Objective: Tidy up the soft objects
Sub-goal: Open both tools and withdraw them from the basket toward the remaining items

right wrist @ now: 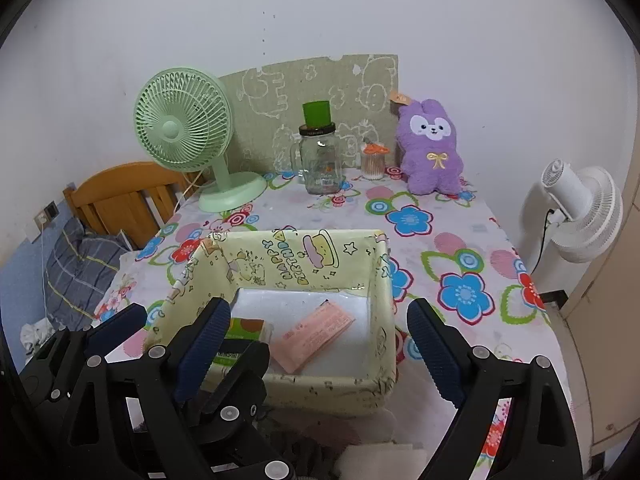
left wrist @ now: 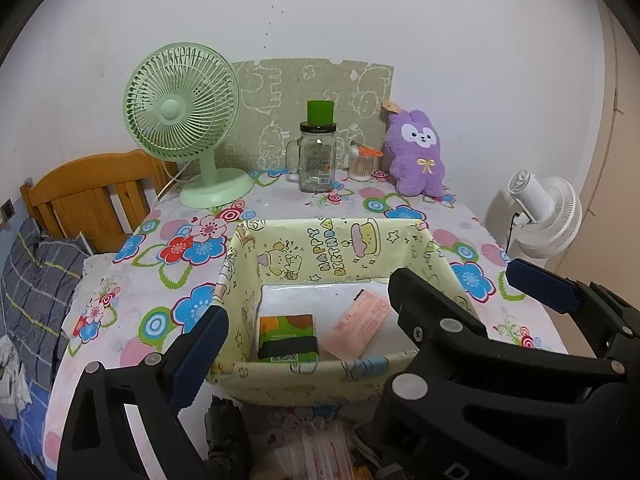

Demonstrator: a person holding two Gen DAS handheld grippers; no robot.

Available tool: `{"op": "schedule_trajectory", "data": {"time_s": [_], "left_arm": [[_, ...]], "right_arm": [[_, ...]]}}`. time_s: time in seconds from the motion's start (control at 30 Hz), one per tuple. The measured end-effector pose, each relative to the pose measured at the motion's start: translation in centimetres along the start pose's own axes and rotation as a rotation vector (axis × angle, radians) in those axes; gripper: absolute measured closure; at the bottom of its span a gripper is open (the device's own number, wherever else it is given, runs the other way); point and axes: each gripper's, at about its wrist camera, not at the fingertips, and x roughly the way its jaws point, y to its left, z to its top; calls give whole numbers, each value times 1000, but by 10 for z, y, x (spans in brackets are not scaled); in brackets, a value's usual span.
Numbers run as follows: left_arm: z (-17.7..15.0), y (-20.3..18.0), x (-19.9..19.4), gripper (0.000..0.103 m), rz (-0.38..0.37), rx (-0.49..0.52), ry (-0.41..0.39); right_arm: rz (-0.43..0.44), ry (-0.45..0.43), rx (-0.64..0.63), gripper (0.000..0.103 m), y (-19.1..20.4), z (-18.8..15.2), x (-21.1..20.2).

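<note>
Both grippers released above the near rim of the yellow box.

Left gripper and right gripper: jaws spread wide, nothing between them. Yellow box stands on the floral tablecloth; it holds a green packet and a pink packet, lying apart. Cloth beyond the box lies bare. The purple plush, upright, stands at the far edge against the wall.

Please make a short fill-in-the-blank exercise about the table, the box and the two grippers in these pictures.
1. The purple plush toy sits at the back of the table, against the ____.
2. The pink packet lies inside the ____ box.
3. The glass jar has a ____ cap.
4. Both the left gripper and the right gripper are ____.

Missing words: wall; yellow; green; open
</note>
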Motion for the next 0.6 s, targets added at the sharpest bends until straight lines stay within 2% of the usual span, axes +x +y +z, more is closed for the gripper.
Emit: {"op": "schedule_trajectory", "data": {"time_s": [0.1, 0.23, 0.4, 0.6], "left_arm": [[-1, -2, -7, 5, -4, 0, -9], [-4, -3, -22, 5, -18, -3, -26], [-6, -5, -37, 0, -22, -1, -55], [-12, -6, -53, 0, -35, 7, -77]], "right_arm": [[-2, -14, 2, 11, 0, -2, -10], [-23, -43, 8, 5, 1, -5, -26], [-39, -81, -4, 4, 4, -8, -46], [-29, -111, -9, 3, 6, -13, -65]]}}
